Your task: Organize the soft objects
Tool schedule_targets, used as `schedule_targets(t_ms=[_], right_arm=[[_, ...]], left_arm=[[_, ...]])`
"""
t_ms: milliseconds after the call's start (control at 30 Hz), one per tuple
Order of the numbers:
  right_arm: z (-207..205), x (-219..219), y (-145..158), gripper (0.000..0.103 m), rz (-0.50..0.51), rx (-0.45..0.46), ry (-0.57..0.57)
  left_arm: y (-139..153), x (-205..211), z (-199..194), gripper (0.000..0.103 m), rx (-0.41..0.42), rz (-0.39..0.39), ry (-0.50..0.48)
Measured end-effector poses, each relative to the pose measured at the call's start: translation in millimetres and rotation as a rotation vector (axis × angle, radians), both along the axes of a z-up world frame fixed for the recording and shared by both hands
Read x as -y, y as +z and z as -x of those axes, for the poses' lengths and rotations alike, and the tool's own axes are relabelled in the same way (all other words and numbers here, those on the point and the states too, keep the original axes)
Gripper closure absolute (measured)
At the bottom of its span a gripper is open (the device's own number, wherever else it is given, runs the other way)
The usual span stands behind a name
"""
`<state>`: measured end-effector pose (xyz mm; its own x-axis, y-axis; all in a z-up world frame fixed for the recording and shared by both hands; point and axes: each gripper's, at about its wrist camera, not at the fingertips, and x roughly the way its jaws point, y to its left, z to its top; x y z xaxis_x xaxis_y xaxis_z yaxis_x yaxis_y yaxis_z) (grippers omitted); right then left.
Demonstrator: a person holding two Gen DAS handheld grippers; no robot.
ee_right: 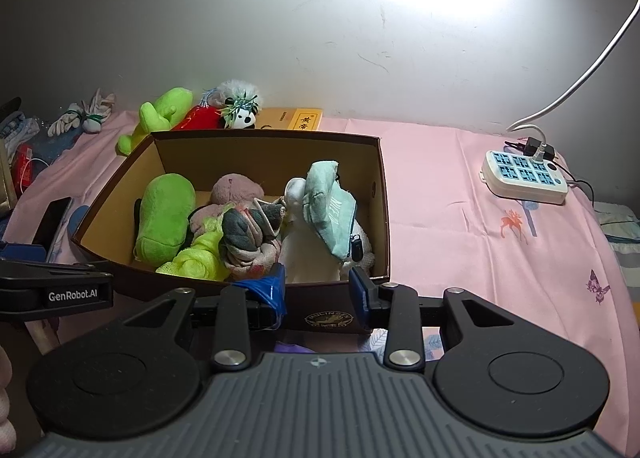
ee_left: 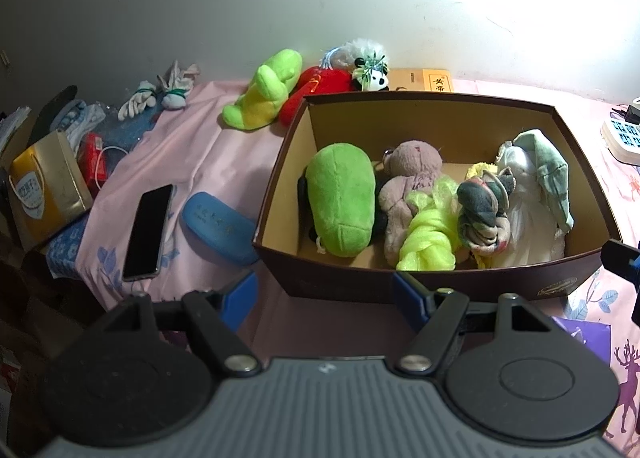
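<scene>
A brown cardboard box (ee_left: 432, 98) (ee_right: 264, 134) sits on the pink bedsheet. It holds a green plush (ee_left: 344, 199) (ee_right: 164, 213), a mauve bear (ee_left: 412, 173) (ee_right: 236, 187), a neon yellow mesh puff (ee_left: 428, 238) (ee_right: 196, 258), a rolled dark cloth (ee_left: 482, 209) (ee_right: 244, 234) and a white plush under a teal pouch (ee_left: 550, 173) (ee_right: 328, 213). Behind the box lie a green-yellow plush (ee_left: 268, 89) (ee_right: 160, 113), a red plush (ee_left: 320, 85) and a panda toy (ee_left: 372, 73) (ee_right: 240, 113). My left gripper (ee_left: 324, 290) hangs open and empty before the box's front wall. My right gripper (ee_right: 317, 286) is open, nothing between its fingers.
Left of the box lie a phone (ee_left: 148, 232), a blue case (ee_left: 220, 227), a gold carton (ee_left: 44, 193) and tied gloves (ee_left: 160, 93). A power strip (ee_right: 524, 177) with a white cable sits at the right. The wall runs close behind.
</scene>
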<state>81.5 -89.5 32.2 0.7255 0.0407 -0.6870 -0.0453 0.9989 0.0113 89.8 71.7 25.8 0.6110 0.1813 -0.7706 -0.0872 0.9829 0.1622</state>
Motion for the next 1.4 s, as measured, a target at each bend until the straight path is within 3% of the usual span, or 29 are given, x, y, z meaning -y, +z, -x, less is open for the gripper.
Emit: schedule_targets(t_ms=[1400], right_arm=[[-0.8, -4.5, -10.9, 0.084, -0.032, -0.039, 0.002]], left_arm=[[-17.5, 4.5, -4.1, 0.029, -0.071, 0.067, -0.033]])
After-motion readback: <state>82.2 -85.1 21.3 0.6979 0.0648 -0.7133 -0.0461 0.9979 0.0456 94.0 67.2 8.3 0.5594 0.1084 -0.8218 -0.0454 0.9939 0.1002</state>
